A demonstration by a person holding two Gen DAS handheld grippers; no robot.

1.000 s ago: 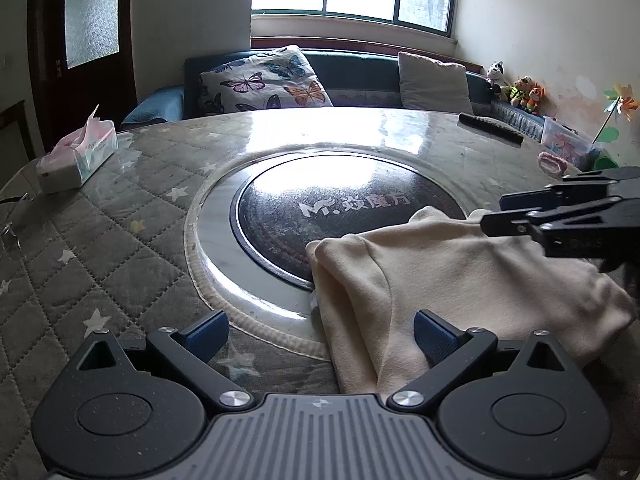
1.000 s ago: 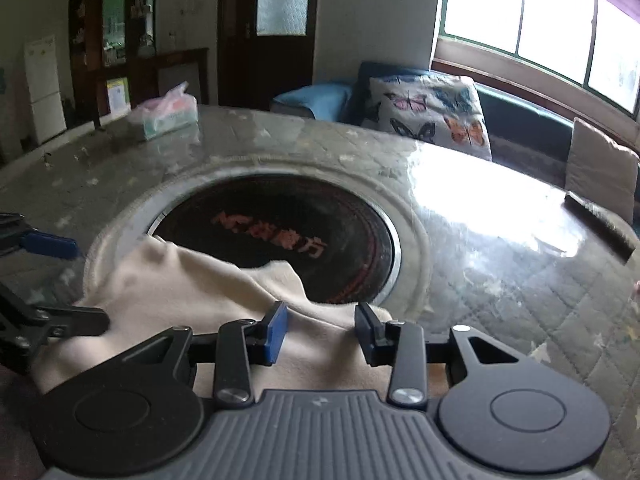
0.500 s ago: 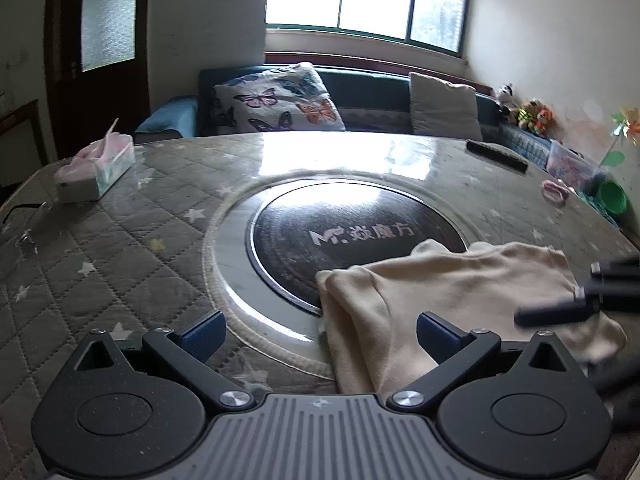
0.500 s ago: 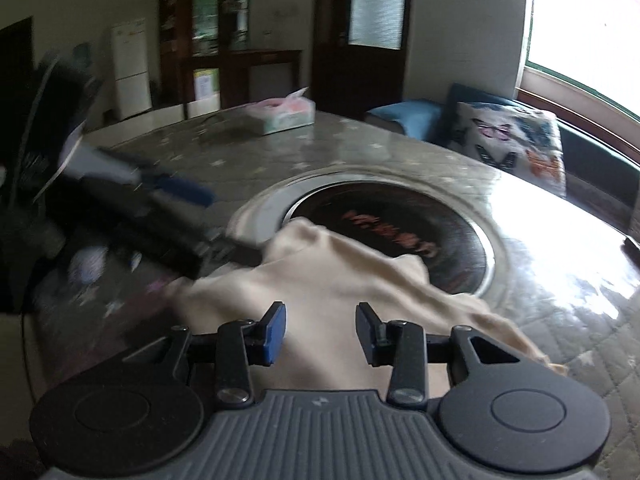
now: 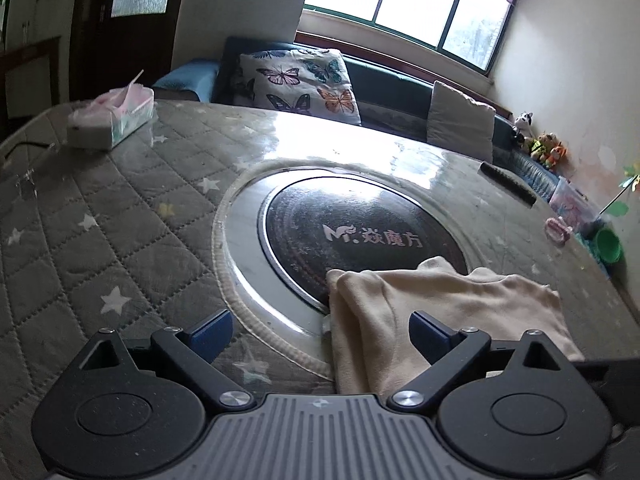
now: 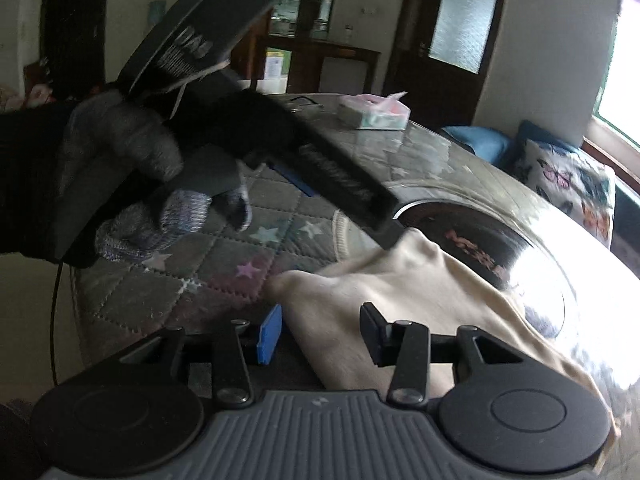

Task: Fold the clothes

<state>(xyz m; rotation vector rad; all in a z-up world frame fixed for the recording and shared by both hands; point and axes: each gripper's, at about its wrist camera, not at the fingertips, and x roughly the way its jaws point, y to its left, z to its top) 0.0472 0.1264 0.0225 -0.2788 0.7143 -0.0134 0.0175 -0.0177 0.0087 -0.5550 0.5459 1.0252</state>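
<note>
A cream garment (image 5: 440,304) lies crumpled on the near right of the round table, partly over the dark centre disc (image 5: 360,232). My left gripper (image 5: 320,334) hovers at the garment's left edge, jaws wide apart and closing a little; only its right finger is above cloth, nothing is gripped. In the right wrist view the garment (image 6: 420,292) runs under my right gripper (image 6: 320,334), whose jaws are opening with cloth lying loosely between them, the pads not pressing on it. A gloved hand (image 6: 120,184) holds the left gripper, and one of its fingers (image 6: 348,188) reaches over the garment's far corner.
The table wears a grey quilted star cover (image 5: 100,220). A tissue box (image 5: 112,120) sits far left, a black remote (image 5: 508,184) far right, and a green cup (image 5: 608,244) at the right rim. A sofa with a butterfly pillow (image 5: 304,80) stands behind.
My right gripper swung left and rolled, so the gloved hand and left gripper now fill its upper left; its jaws widened. It has left the right side of the left view.
</note>
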